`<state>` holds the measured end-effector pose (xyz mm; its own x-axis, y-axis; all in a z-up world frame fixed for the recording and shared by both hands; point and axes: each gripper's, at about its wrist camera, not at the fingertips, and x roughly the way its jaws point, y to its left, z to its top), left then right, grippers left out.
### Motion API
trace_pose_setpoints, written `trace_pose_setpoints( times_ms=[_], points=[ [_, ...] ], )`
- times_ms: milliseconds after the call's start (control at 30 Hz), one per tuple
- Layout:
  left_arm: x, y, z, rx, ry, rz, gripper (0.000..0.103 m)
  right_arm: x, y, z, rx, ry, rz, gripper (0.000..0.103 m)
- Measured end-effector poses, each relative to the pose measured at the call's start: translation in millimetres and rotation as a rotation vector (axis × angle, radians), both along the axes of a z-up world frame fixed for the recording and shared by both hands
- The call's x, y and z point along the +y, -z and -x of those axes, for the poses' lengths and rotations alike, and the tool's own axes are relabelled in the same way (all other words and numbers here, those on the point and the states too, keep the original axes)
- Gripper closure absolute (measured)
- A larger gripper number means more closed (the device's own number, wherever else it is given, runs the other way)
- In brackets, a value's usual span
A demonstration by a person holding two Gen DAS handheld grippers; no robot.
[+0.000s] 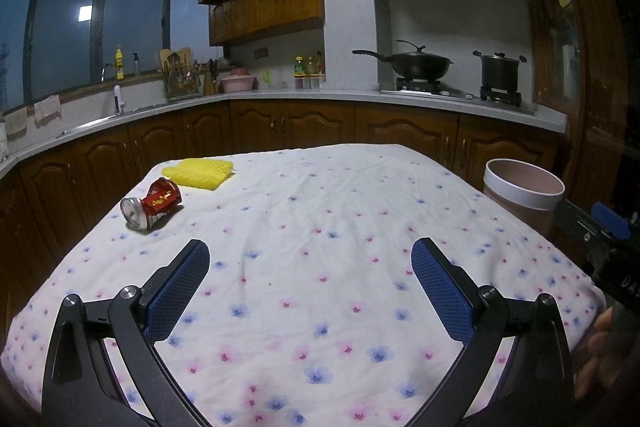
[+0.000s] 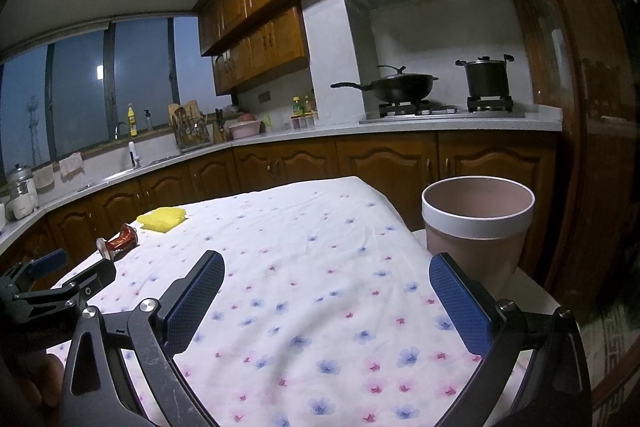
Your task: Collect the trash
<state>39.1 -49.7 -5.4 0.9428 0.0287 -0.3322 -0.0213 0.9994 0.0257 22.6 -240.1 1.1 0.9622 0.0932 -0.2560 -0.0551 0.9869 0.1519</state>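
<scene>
A crushed red can (image 1: 151, 203) lies on its side at the far left of the table with the flowered cloth (image 1: 320, 227); it also shows in the right wrist view (image 2: 119, 241). A yellow sponge cloth (image 1: 199, 173) lies just behind it, seen too in the right wrist view (image 2: 162, 219). A pink bin with a white rim (image 2: 478, 227) stands off the table's right edge, also in the left wrist view (image 1: 522, 197). My left gripper (image 1: 310, 259) is open and empty above the near table. My right gripper (image 2: 326, 277) is open and empty, left of the bin.
Kitchen counters with wooden cabinets (image 1: 280, 127) run behind the table. A wok (image 1: 416, 63) and a pot (image 1: 500, 69) sit on the stove. A sink (image 1: 116, 99) and a utensil rack (image 1: 182, 79) stand on the left.
</scene>
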Motion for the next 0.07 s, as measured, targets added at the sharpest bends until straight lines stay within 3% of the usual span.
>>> trace_pose_setpoints(
  times_ms=[67],
  points=[
    [-0.2,-0.3,-0.5,0.002,0.001,0.0,0.0,1.8,-0.6,1.0,0.0,0.0,0.0,0.0]
  ],
)
